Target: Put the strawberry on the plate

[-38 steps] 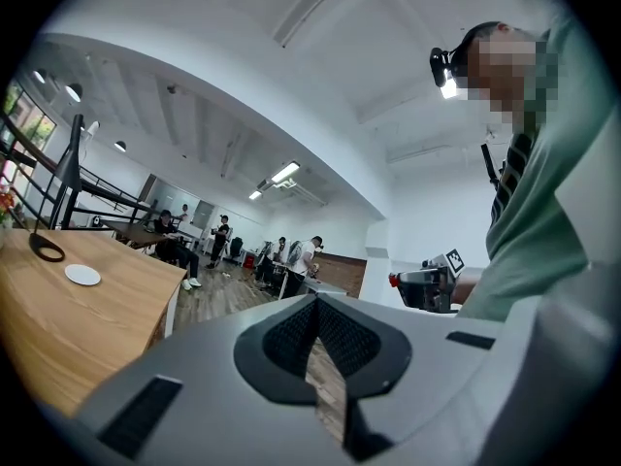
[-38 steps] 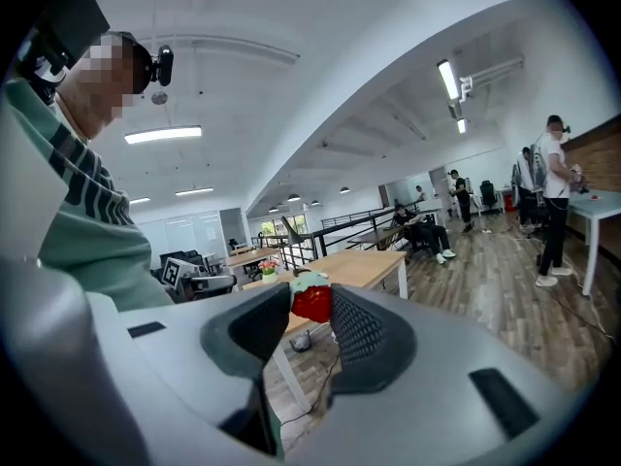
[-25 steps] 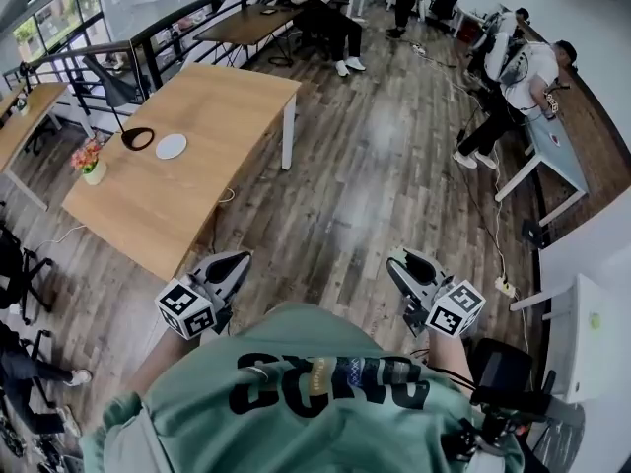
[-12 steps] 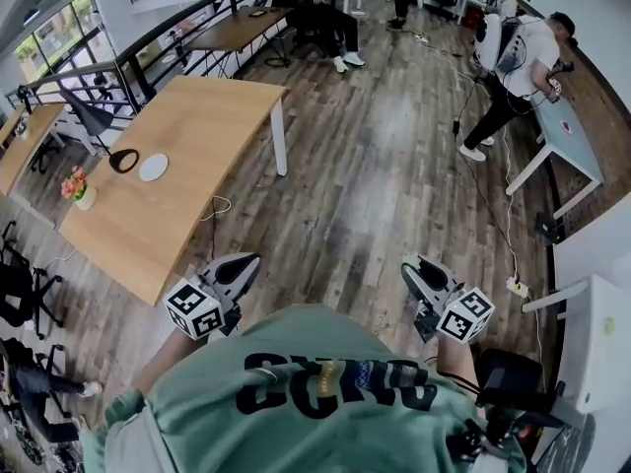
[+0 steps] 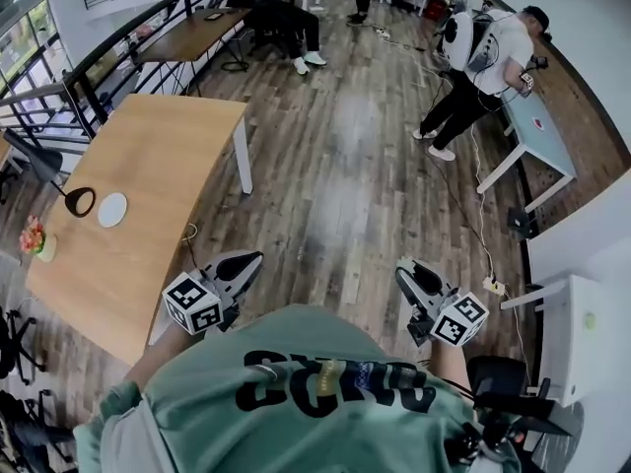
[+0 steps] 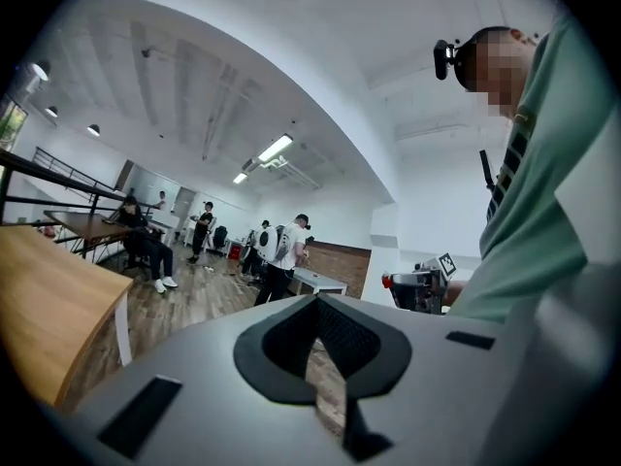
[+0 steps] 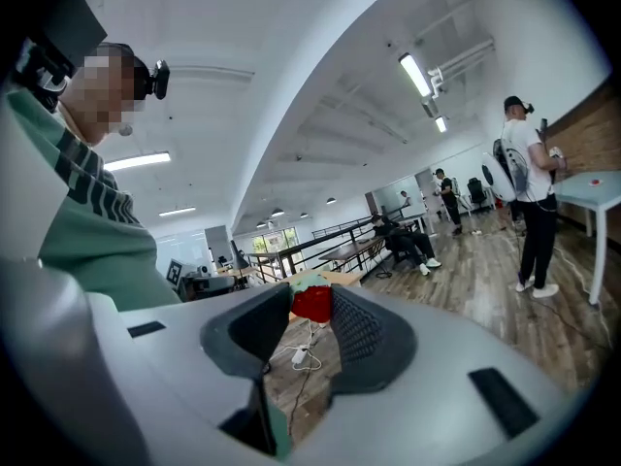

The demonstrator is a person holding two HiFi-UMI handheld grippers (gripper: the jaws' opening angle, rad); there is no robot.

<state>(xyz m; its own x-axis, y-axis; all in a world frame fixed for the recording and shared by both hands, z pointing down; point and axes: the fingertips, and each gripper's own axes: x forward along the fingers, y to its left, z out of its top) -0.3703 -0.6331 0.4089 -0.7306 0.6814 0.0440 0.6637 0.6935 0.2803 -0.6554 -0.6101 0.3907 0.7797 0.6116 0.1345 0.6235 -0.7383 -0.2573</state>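
Carrying the strawberry (image 7: 312, 303) across the room now: it sits pinched at the tips of the right tool (image 5: 407, 271), red body and green cap showing between the pads, jaws about half closed on it. The grip has not budged over the last second. The left tool (image 5: 246, 261) rides level beside it, jaws together, nothing in them. What has changed is the view. The tabletop (image 5: 148, 166) has slid from far left down to near left, and the plate (image 5: 111, 209) has come with it. It now lies out to the left of the left tool instead of far ahead. Both tools have kept their spot in front of the person's chest, so it looks like the walker is closing in, not the arms reaching. The plate is bare, just beside the lamp (image 5: 79, 202), with the flowers (image 5: 36, 239) nearer the left edge. The strawberry is still well apart from the plate, over open floor (image 5: 355, 185). By my reckoning this is the carry leg, nearly done. Next comes a turn left to face the tabletop, then a reach with the right tool past the lamp.
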